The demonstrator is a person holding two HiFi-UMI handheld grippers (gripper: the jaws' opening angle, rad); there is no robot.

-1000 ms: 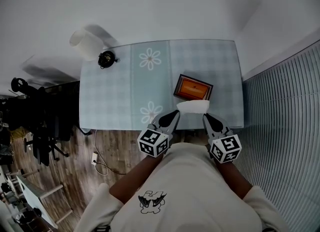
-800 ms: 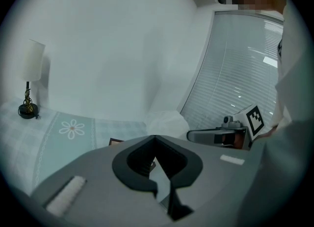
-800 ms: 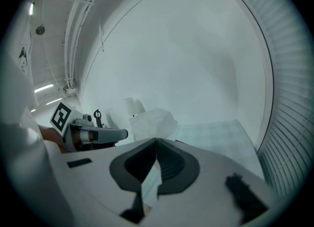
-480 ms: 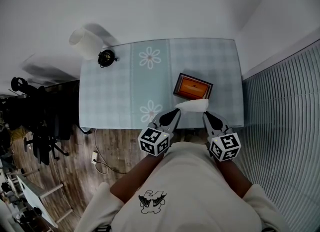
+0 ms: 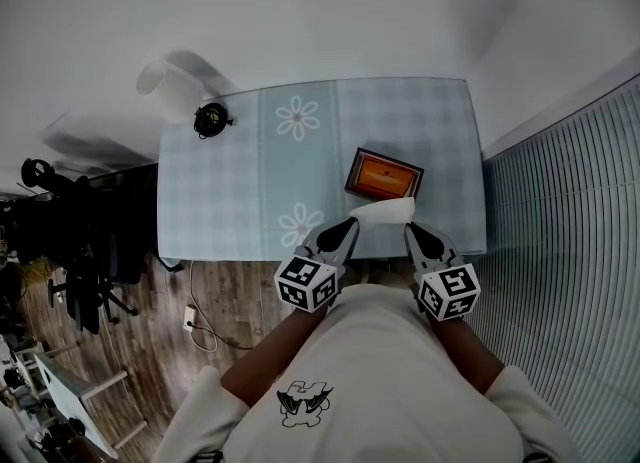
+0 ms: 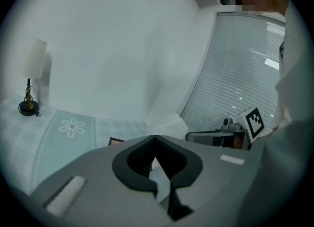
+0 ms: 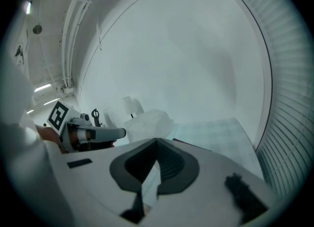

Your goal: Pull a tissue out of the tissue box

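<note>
Tissue box: right half of the checked table, just past both grippers, long side left-to-right with a slight slant. Tissue on the near side of it, stretched crosswise between the two tips, so long axis the same way as the box. Left gripper pressed together with a pale sliver of tissue nipped at its end, right gripper likewise clamped on the other end, going by each gripper view anyway. Neither hand really nearer; pretty much level with each other, box dead ahead between them. No telling if fully clear of the slot or not. Probably just needs drawing back toward the body, away from the box. Near table edge right under the tips, right table edge close to the box, loads of bare cloth off to the left, out to the lamp.
</note>
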